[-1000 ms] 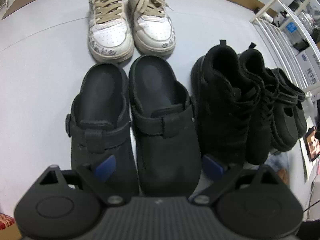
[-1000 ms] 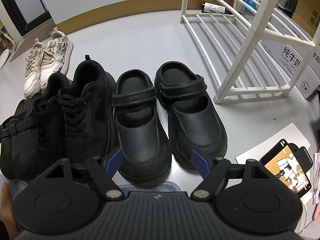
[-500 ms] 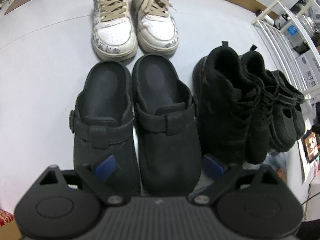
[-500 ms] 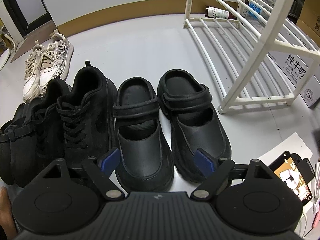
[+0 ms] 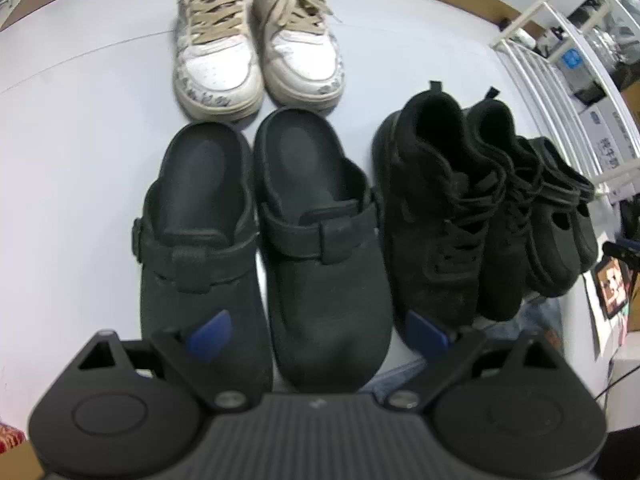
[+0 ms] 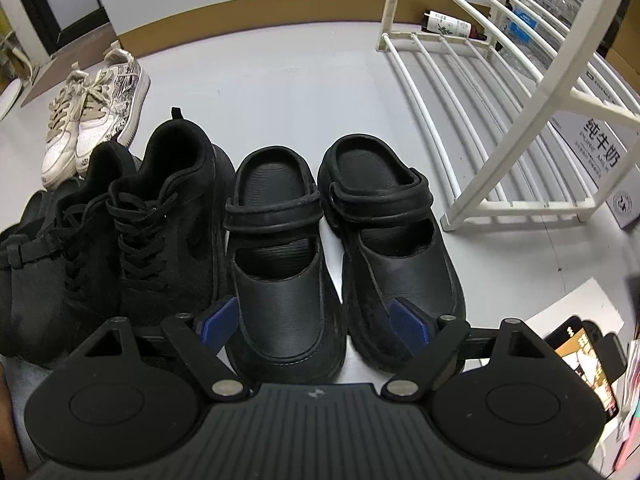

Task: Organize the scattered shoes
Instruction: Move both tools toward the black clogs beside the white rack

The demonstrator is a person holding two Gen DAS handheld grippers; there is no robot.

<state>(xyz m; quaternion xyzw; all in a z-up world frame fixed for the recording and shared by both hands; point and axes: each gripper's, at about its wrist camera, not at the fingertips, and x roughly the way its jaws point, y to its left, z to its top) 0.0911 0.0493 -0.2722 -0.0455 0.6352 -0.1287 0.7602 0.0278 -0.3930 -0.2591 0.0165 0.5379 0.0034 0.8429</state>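
Note:
Four pairs of shoes stand side by side on the pale floor. In the left wrist view, white sneakers (image 5: 256, 52) sit at the top, black clogs (image 5: 320, 248) below them and black lace-up sneakers (image 5: 436, 208) to the right. My left gripper (image 5: 318, 334) hovers open over the clogs' toes, holding nothing. In the right wrist view, two black strap shoes (image 6: 280, 272) stand next to the lace-up sneakers (image 6: 168, 220). My right gripper (image 6: 314, 320) is open wide above the strap shoes' toes, its pads clear of them.
A white wire shoe rack (image 6: 500, 80) stands to the right of the strap shoes, with a printed box (image 6: 600, 152) and a bottle (image 6: 444, 26) behind it. A lit phone (image 6: 584, 360) lies on paper at the lower right. A brown skirting runs along the far wall.
The right gripper's jaws have spread a little wider over the strap shoes. The left gripper's view has hardly shifted, and no shoe has moved.

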